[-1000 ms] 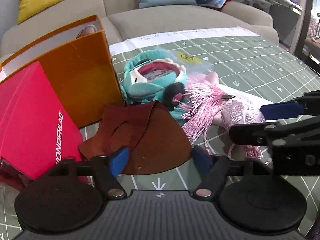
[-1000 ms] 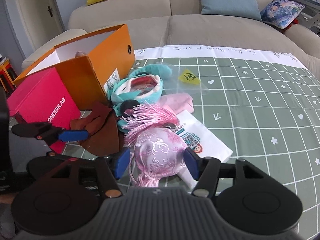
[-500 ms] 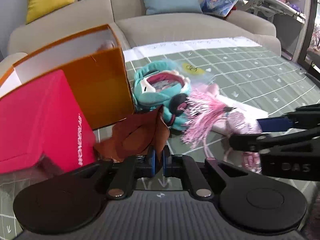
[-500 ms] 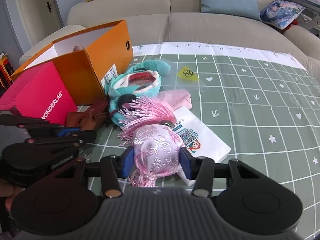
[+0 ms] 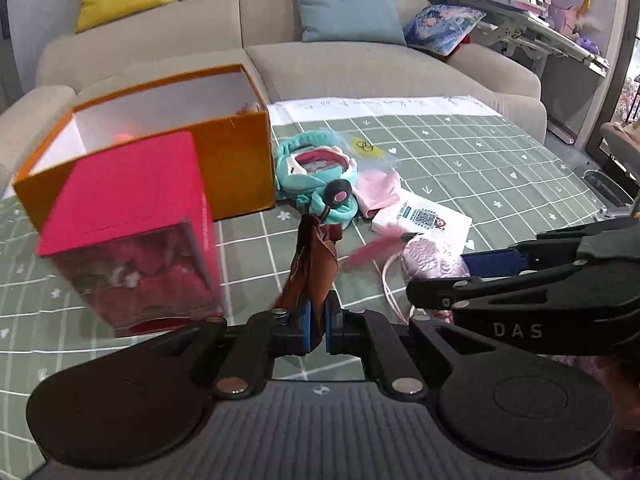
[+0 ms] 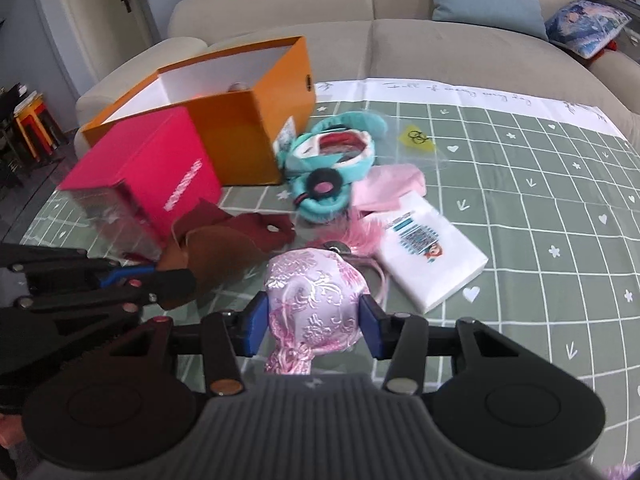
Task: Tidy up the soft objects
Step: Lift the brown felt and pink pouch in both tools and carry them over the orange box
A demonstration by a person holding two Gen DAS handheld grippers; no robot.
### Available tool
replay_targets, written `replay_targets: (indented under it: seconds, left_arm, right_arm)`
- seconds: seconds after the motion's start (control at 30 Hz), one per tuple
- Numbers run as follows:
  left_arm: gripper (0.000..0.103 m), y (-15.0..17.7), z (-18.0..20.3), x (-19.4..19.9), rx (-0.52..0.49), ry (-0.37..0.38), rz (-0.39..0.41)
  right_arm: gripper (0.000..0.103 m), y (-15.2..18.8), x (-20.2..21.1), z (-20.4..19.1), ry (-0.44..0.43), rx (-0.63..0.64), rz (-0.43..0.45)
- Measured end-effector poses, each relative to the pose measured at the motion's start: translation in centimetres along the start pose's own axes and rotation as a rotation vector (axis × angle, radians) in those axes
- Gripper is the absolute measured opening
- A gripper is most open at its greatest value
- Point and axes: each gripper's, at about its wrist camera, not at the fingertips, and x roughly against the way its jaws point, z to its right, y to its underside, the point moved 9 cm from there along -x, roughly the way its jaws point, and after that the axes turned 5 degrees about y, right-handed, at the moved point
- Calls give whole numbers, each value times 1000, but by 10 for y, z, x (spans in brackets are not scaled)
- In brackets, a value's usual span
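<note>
Left gripper [image 5: 316, 326] clamping brown cloth [image 5: 314, 268], pink box [image 5: 128, 204], orange box [image 5: 236, 156] behind

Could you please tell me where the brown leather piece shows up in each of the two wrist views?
Left wrist view: the brown leather piece stands at lower centre, pinched in the left claw.
Right wrist view: it lies left of centre, beside the pink box.
Shared landmark: the orange box, behind the pink box.
</note>
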Motion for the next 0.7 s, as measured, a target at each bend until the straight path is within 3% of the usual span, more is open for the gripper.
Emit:
replay_targets:
  seconds: [0.27,0.7]
  left_arm:
    - [6,7,-5,48,-3,-1,46]
    - [6,-5,-46,105,62,-19,125]
  right_arm:
    - [48,6,37,-29,-62,29,31]
    - [48,-3,70,-80,-56,118,46]
